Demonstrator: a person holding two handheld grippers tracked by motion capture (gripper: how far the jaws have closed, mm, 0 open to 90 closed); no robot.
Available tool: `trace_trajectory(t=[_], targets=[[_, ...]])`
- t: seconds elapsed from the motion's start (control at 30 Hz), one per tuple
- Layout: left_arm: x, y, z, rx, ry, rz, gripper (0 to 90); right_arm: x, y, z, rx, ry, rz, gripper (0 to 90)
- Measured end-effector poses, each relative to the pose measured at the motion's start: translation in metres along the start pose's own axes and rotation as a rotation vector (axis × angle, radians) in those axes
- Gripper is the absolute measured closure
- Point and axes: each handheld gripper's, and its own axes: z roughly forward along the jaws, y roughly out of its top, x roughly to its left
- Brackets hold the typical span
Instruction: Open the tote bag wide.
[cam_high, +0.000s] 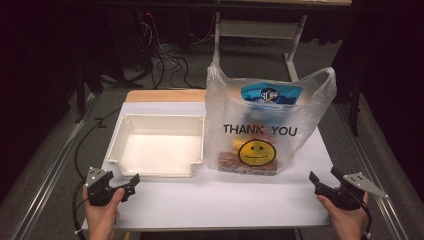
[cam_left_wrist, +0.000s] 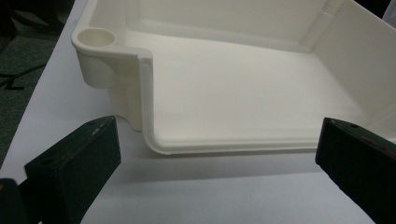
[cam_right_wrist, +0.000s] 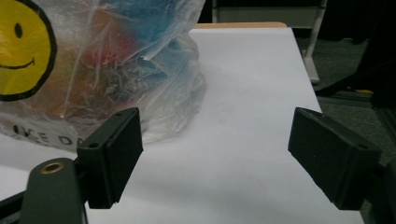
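Left gripper (cam_high: 131, 184): jaws spread wide, nothing between them; held low over the white table (cam_high: 225, 200) at its near left corner, just short of the tray. Seen along its own jaws (cam_left_wrist: 217, 154), aimed at the tray's near lip, apart from it.

Right gripper (cam_high: 320, 184): jaws likewise parted and empty; held at the near right of the table, pointing inward toward the bag. Seen along its own jaws (cam_right_wrist: 215, 154), bare table surface between them, bag's lower corner just beyond the left one, not touching.

Left hand (cam_high: 102, 212), right hand (cam_high: 345, 217): each wrapped round a gripper body, entering from the near edge; grey three-cornered plate on top of each gripper.

Cream tray (cam_high: 125, 150): shallow, rectangular, open-topped, empty; flat on the left half of the table. Near wall cut low in the middle (cam_left_wrist: 224, 144), round socket at the near left corner (cam_left_wrist: 95, 38).

Clear plastic bag (cam_high: 220, 100): upright on the right half of the table, just beside the tray's right wall, handles standing up. Printed "THANK YOU" over a yellow smiley face (cam_high: 257, 152); same face at the left edge of the right gripper view (cam_right_wrist: 21, 51). Blue packet (cam_high: 272, 94) near the top inside; orange and red contents lower down, too blurred by the film to identify.

Wooden board edge (cam_high: 165, 95): along the far side of the table, behind the tray.
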Motion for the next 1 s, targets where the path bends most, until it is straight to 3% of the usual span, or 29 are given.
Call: trace_trajectory(t=[0.1, 0.13, 0.23, 0.33, 0.4, 0.5, 0.53, 0.6, 0.63, 0.73, 0.83, 0.9, 0.93, 1.0], targets=[[-0.001, -0.002, -0.002, -0.012, -0.006, 0.004, 0.7, 0.003, 0.001, -0.003, -0.018, -0.077, -0.007, 18.0], [-0.001, -0.003, -0.002, -0.012, -0.004, 0.006, 0.7, 0.003, 0.001, -0.004, -0.024, -0.083, -0.003, 18.1], [-0.002, -0.004, -0.002, -0.026, 0.001, 0.013, 0.8, 0.002, -0.002, -0.005, -0.027, -0.045, 0.047, 22.5], [-0.005, -0.002, -0.004, -0.065, -0.003, 0.002, 2.2, 0.003, -0.005, -0.002, -0.009, -0.020, 0.030, 30.7], [-0.011, 0.000, -0.006, -0.077, 0.000, 0.018, 3.1, 0.004, -0.003, 0.000, -0.020, -0.002, 0.039, 33.5], [-0.025, 0.004, -0.007, -0.090, -0.018, 0.061, 3.5, 0.003, 0.001, 0.002, -0.018, 0.049, 0.108, 38.6], [-0.033, 0.007, -0.007, -0.089, -0.017, 0.083, 3.6, 0.004, 0.003, 0.003, -0.002, 0.046, 0.106, 38.8], [-0.044, 0.013, -0.007, -0.094, -0.013, 0.108, 4.7, 0.008, 0.012, 0.004, 0.022, 0.017, 0.052, 38.7], [-0.050, 0.017, -0.007, -0.101, -0.017, 0.108, 5.3, 0.008, 0.018, 0.004, 0.013, 0.035, 0.051, 37.9], [-0.061, 0.025, -0.008, -0.115, -0.040, 0.117, 6.9, 0.010, 0.038, 0.005, 0.003, 0.073, 0.045, 30.9], [-0.088, 0.042, -0.003, -0.140, -0.095, 0.159, 7.7, 0.010, 0.057, 0.007, -0.021, 0.090, 0.058, 22.0], [-0.094, 0.047, -0.001, -0.147, -0.107, 0.157, 9.2, 0.009, 0.070, 0.010, -0.033, 0.100, 0.075, 16.4], [-0.105, 0.055, 0.005, -0.157, -0.143, 0.154, 9.8, 0.009, 0.076, 0.012, -0.036, 0.108, 0.079, 15.4], [-0.115, 0.062, 0.012, -0.156, -0.157, 0.162, 10.3, 0.010, 0.086, 0.017, -0.032, 0.120, 0.071, 14.5]])
